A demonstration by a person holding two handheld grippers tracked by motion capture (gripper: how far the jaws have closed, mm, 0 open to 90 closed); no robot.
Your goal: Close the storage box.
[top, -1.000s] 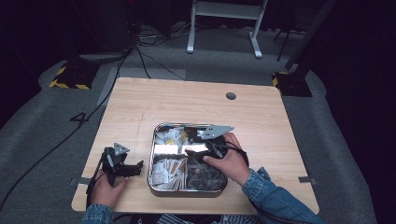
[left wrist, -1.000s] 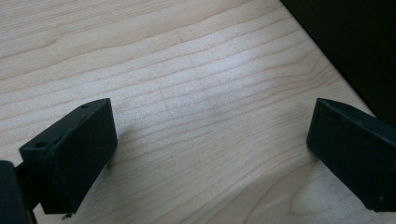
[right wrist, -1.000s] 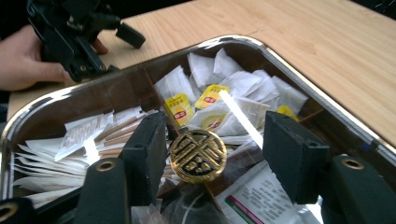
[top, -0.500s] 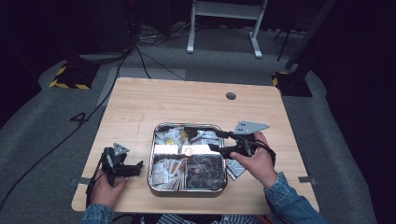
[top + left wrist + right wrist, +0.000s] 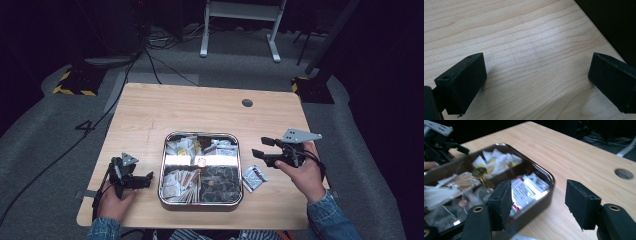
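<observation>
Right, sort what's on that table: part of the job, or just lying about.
Part of the job:
- metal tray of sachets
- loose packet on the table beside the tray
- right gripper, jaws open, nothing between them
- left gripper, open

Lying about:
- cable hole in the table

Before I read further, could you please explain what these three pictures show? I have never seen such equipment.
A person sits at a wooden table and holds a hand tool with two black fingers in each hand. One picture looks down from above. The other two come from cameras riding on each tool, looking along its fingers. The left gripper rests on bare wood, open and empty. The right gripper hovers, open and empty, beside a metal tray of small packets. One silver packet lies on the table next to the tray.
</observation>
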